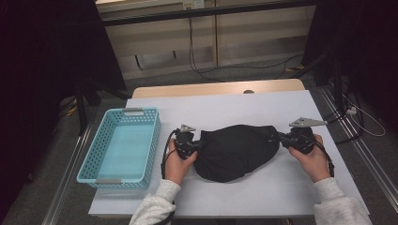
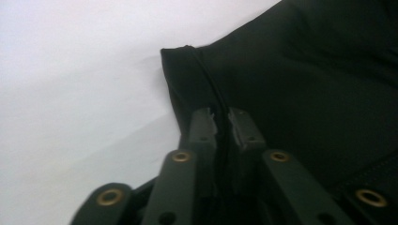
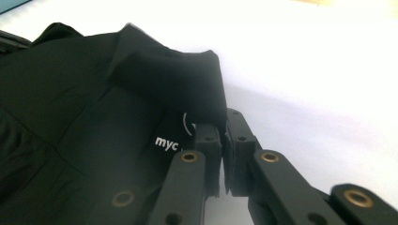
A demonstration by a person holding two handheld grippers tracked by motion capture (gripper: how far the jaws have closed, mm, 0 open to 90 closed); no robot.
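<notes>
The left gripper (image 1: 199, 143) was pinched tight on the near seam of the black garment (image 1: 234, 151), jaws pressed together on the cloth. Across the heap, the right gripper (image 1: 277, 136) had clamped a folded edge by the white label (image 3: 167, 142). The garment lay bunched at the middle of the white worktop (image 1: 281, 187), between both hands. Over by the left edge sat the blue basket (image 1: 152, 140), well apart.
</notes>
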